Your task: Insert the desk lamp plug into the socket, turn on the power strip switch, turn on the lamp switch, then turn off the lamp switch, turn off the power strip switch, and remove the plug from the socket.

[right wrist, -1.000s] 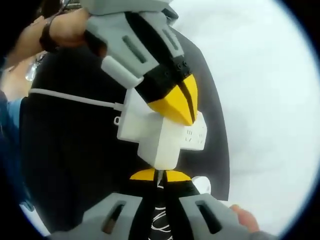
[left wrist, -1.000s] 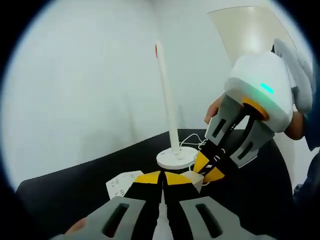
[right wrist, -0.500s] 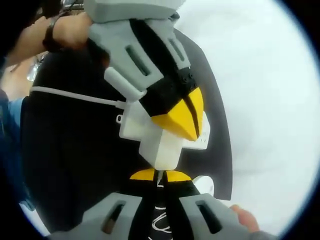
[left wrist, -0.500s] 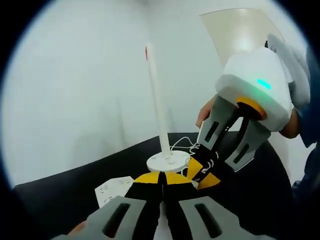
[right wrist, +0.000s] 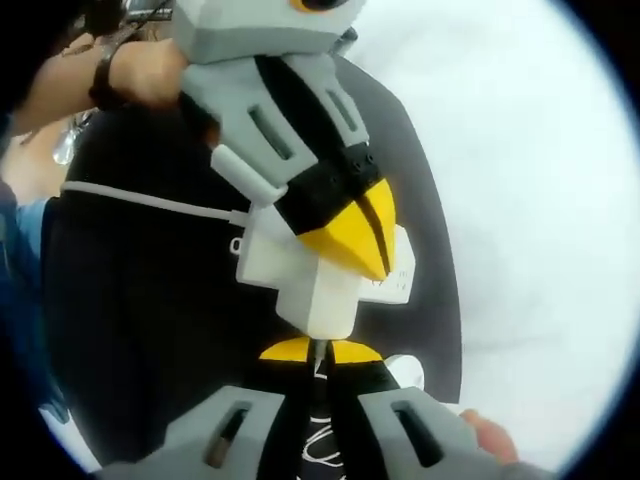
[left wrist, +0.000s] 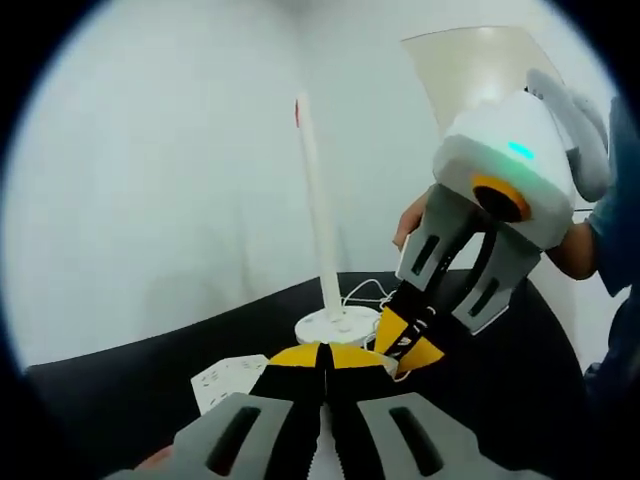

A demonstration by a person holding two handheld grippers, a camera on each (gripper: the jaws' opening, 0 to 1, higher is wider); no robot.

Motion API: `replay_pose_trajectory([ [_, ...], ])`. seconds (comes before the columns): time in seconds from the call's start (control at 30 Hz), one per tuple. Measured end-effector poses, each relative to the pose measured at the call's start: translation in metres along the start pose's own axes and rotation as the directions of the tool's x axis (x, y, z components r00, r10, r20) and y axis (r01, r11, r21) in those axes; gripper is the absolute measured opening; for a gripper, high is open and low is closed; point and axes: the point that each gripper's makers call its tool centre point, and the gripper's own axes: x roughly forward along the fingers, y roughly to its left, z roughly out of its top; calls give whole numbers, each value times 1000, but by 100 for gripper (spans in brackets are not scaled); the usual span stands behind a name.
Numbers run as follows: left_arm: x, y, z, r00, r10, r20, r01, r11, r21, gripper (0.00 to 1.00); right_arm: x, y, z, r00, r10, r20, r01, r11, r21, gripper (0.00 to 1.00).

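Your left gripper [left wrist: 324, 352] has its yellow-tipped jaws pressed together, and in the right gripper view they bear on the white rectangular plastic power strip [right wrist: 320, 275], which lies on the black round table [right wrist: 140, 300]. Your right gripper [right wrist: 320, 352] also shows its jaws closed, meeting at the near end of a white block on the strip; I judge this to be the desk lamp's white plug [right wrist: 322, 298], though I cannot tell whether the jaws actually clamp it or just touch it.

The white desk lamp with its slim upright stem and round base [left wrist: 338, 322] stands just behind both tools in the left gripper view, its thin white cord [left wrist: 365, 292] looping beside the base.

Whether you are seating or withdrawing the plug, keep the left gripper holding the strip flat, and move the right gripper straight along the socket's axis. Avoid twisting, or the strip will probably lift or skid on the smooth tabletop.
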Motion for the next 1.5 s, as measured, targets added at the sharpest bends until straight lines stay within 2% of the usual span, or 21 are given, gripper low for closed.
replay_pose_trajectory([
  [0.13,2,-4,0,1000,-18,11,18,1000,12,0,3,3,-2,1000,7,4,-7,1000,13,7],
  [0.2,5,-11,0,999,-39,18,39,999,32,0,7,7,-7,999,17,-27,-17,1000,4,7],
  [0.33,6,-14,0,999,-35,26,34,998,55,0,6,5,-6,1000,17,-25,-16,1000,10,7],
  [0.6,-1,-4,1,999,-24,24,24,1000,1,0,-2,-2,5,1000,6,-4,-6,1000,16,7],
  [0.83,3,-7,-1,1000,-27,7,27,999,24,0,-1,1,0,1000,12,15,-12,999,29,7],
  [0.87,4,-10,-1,1000,-31,2,30,998,58,0,0,3,-1,1000,24,12,-25,999,35,7],
  [0.93,5,-12,-1,999,-33,7,33,999,41,0,2,4,-2,1000,27,6,-27,999,33,7],
  [0.97,7,-15,-2,999,-40,-7,41,995,87,0,4,6,-4,999,35,-5,-35,999,32,7],
  [1.2,3,-7,-1,999,-30,16,30,999,33,0,-1,2,1,1000,25,7,-25,999,37,7],
  [1.3,-3,0,-1,998,-28,49,28,1000,3,0,-4,0,7,1000,16,19,-16,999,31,7],
  [1.4,0,-5,0,999,-28,34,28,1000,11,0,0,0,4,1000,17,12,-17,1000,24,7],
  [1.5,0,-4,-1,999,-34,34,33,999,21,0,0,1,3,999,25,37,-27,998,55,7],
])
